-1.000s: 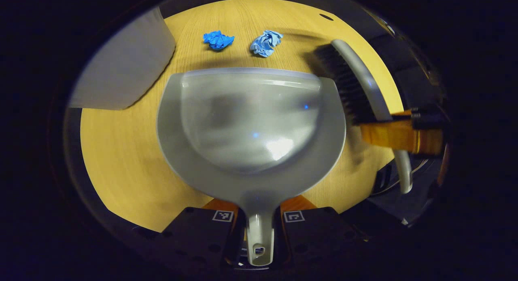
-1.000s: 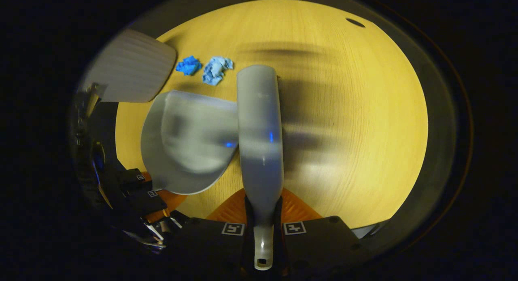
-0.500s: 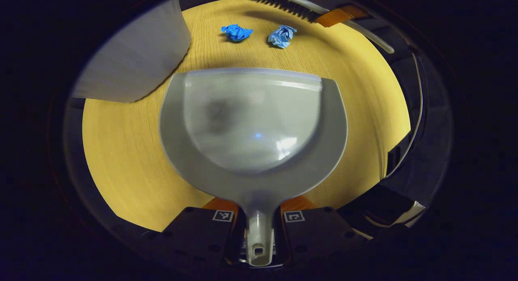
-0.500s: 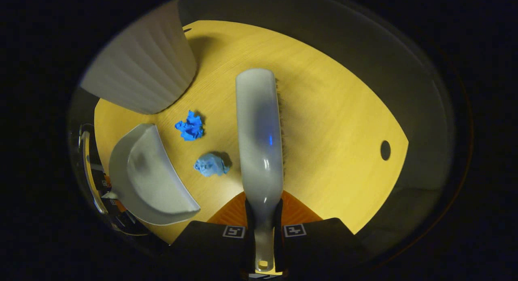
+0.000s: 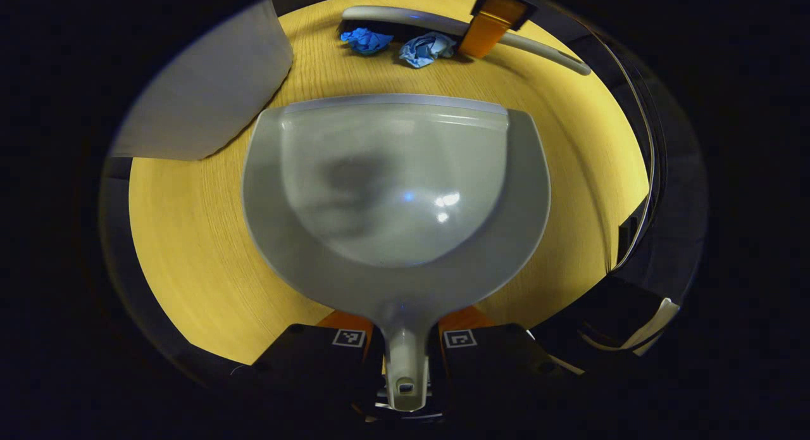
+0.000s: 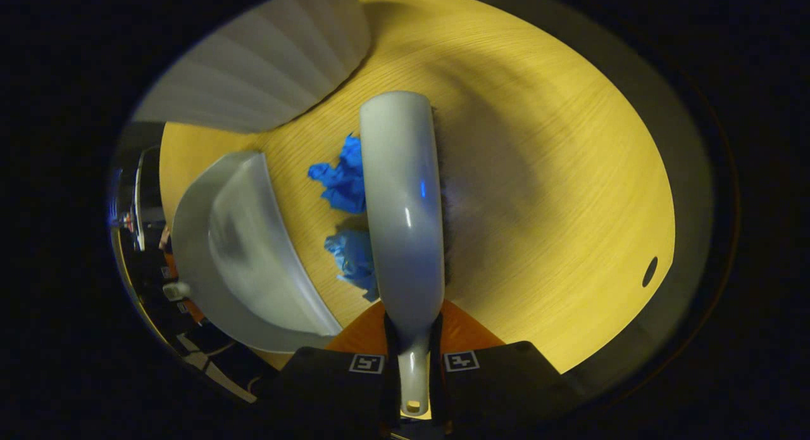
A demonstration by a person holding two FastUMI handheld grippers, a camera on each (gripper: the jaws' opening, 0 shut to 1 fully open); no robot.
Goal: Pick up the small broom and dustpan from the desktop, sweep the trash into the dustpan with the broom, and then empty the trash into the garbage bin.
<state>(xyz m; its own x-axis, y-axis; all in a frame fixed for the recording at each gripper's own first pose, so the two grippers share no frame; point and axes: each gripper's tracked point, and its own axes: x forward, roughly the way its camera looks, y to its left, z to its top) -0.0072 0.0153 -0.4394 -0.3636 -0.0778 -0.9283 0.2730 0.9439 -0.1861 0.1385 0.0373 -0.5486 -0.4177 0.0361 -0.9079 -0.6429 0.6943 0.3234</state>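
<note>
A yellow wood-grain desktop (image 5: 190, 237) is seen, with a round hole (image 6: 649, 271) near one edge. Two crumpled blue paper wads (image 5: 366, 40) (image 5: 425, 48) are laid on it (side by side), and a ribbed white garbage bin (image 6: 272, 60) is stood nearby.

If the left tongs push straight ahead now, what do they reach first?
Carrying the dustpan, the left tongs would probably bring its lip to the two blue paper wads, with the broom right behind them.
</note>
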